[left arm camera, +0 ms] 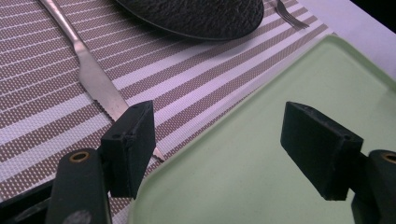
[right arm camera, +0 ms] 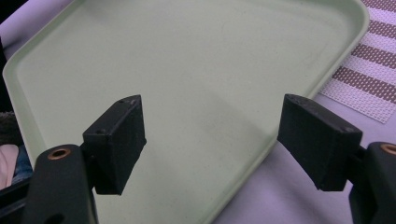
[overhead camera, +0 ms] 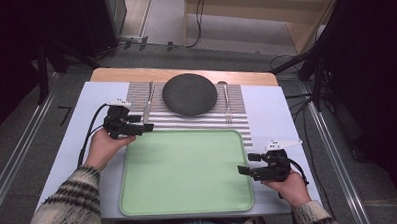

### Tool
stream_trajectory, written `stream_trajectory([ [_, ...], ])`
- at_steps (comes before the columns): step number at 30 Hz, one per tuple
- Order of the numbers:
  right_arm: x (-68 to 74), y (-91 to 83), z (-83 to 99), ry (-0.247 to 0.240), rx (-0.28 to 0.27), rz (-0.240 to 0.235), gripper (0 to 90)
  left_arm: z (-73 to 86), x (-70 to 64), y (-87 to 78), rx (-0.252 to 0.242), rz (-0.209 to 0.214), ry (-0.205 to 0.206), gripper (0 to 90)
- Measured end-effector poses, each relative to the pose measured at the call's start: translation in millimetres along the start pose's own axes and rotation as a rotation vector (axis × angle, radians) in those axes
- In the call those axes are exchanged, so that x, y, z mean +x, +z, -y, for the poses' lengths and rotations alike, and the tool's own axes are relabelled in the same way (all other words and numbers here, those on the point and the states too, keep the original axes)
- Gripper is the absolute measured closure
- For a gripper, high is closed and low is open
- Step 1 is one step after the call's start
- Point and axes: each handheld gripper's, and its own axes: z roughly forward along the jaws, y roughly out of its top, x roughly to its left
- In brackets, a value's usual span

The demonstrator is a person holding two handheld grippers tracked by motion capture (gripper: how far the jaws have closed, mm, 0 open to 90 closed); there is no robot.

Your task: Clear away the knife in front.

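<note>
The worktop (overhead camera: 274, 114), covered in a pale sheet, carries everything. Largest on it is the pale green tray (overhead camera: 186, 172), empty, lying at the near middle between the person's two hands. Beyond the tray lies a striped placemat (overhead camera: 237, 123), whose near edge is tucked just under or against the tray's far rim. On the placemat sits a dark round plate (overhead camera: 190, 94), with a table knife (overhead camera: 148, 102) to its left and a fork (overhead camera: 226, 103) to its right, both lying lengthwise and apart from the plate.

The left claw (overhead camera: 148, 128) hovers over the tray's far left corner, jaws spread wide and holding nothing; in the left gripper view one jaw stands over the placemat just beside the knife's blade tip, the other over the tray's green floor. The right claw (overhead camera: 242, 169) is at the tray's right rim, also spread wide and empty; in the right gripper view one jaw hangs over the tray's floor, the other over the worktop outside the rim
</note>
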Motion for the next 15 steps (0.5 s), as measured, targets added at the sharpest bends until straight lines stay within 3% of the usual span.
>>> stream_trajectory([
  [10,-0.8,0.1,0.1,-0.005,0.004,0.001,21.4,-10.5,11.1,7.5,0.024,-0.021,-0.013,27.7],
  [15,-0.3,-0.2,0.3,-0.008,0.007,-0.004,21.4,-21.4,19.2,8.7,0.013,-0.026,-0.013,28.4],
])
